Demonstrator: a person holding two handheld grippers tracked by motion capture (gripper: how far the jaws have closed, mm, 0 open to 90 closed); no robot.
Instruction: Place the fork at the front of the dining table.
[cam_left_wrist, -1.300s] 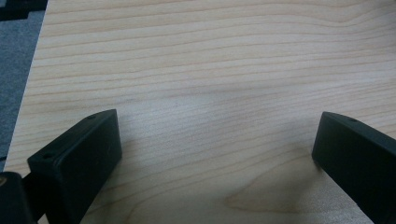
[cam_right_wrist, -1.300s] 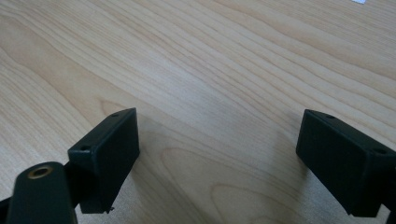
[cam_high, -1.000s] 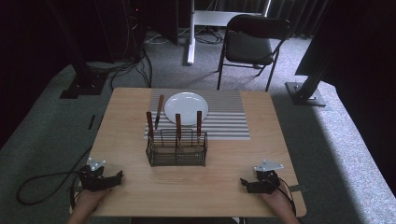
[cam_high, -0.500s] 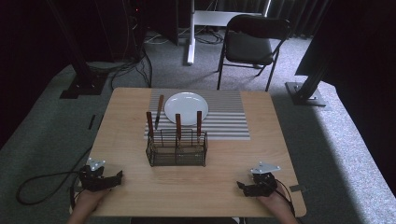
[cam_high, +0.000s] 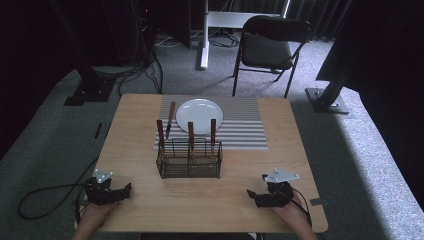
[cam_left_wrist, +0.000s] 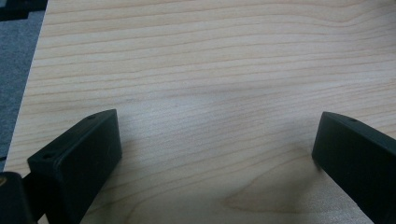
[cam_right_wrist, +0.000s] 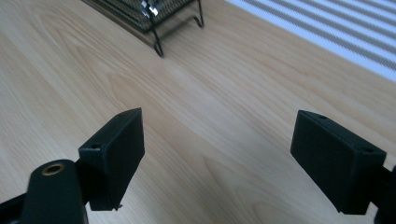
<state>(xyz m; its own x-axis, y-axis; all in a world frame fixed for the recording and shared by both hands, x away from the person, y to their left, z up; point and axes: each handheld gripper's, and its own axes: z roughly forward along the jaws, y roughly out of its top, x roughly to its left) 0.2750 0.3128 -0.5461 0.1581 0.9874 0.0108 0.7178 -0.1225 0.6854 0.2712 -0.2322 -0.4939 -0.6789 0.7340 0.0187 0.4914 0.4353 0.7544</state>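
Left gripper (cam_high: 119, 192) and right gripper (cam_high: 256, 196) low over tabletop (cam_high: 210, 200), fingers spread, empty; wire basket (cam_high: 189, 161) with three upright knives between them, farther ahead; right gripper nearer.

High view overhead, gripper views skim table (cam_high: 150, 220)
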